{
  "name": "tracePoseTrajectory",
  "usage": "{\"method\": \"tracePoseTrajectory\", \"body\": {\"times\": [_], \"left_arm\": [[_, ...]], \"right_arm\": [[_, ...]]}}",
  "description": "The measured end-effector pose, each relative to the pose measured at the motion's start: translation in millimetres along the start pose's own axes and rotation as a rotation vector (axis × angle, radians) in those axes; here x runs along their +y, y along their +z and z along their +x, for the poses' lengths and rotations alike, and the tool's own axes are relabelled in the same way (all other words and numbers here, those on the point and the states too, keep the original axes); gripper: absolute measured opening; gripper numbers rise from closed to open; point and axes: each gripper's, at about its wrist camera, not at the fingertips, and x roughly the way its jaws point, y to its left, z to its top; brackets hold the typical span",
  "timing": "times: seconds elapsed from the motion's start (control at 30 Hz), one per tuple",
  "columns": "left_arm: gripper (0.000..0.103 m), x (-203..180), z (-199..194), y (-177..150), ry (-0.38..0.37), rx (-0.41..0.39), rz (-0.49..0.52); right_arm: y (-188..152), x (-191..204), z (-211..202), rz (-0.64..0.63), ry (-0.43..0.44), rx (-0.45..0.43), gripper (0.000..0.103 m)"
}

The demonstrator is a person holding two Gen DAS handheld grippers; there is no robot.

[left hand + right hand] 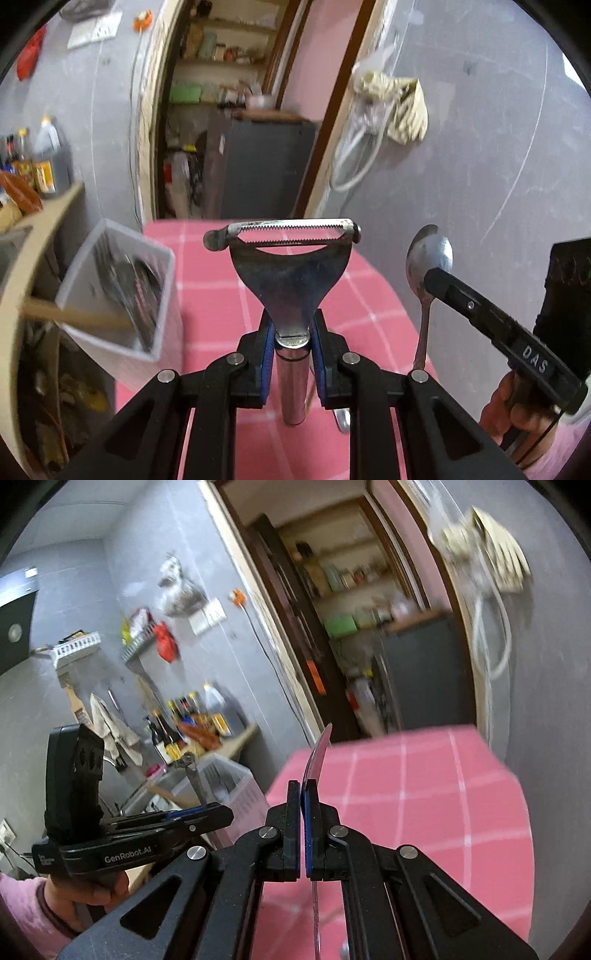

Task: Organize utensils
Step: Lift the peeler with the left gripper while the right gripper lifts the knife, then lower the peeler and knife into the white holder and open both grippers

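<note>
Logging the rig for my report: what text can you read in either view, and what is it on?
"DAS": white tag on the right gripper body.
"GenRobot.AI": side of the left gripper body.
Small label left of that logo: too small to read.
Bottle labels on the counter: blurred, unreadable.

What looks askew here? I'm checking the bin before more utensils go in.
The white utensil bin leans noticeably in the left wrist view, with a wooden handle poking out sideways over its rim. That tilt may partly come from the fisheye camera's angle.

Steel peeler (291, 273) and spoon (428, 258) upright, held aloft.
</note>
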Motion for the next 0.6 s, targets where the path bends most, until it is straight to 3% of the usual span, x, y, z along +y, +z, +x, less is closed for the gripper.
{"method": "tracePoseTrajectory", "body": {"times": [0.17, 0.33, 0.6], "left_arm": [[0.017, 10, -22, 30, 0.023, -0.067, -0.007], [0.017, 35, -46, 62, 0.031, -0.127, -0.034], [0.017, 80, -65, 87, 0.133, -0.213, -0.036]], "right_arm": [[35, 33, -3, -0.055, 0.049, -0.105, 0.002], [70, 56, 16, -0.01, 0.169, -0.201, 0.002], [82, 91, 72, 0.04, 0.286, -0.252, 0.002]]}}
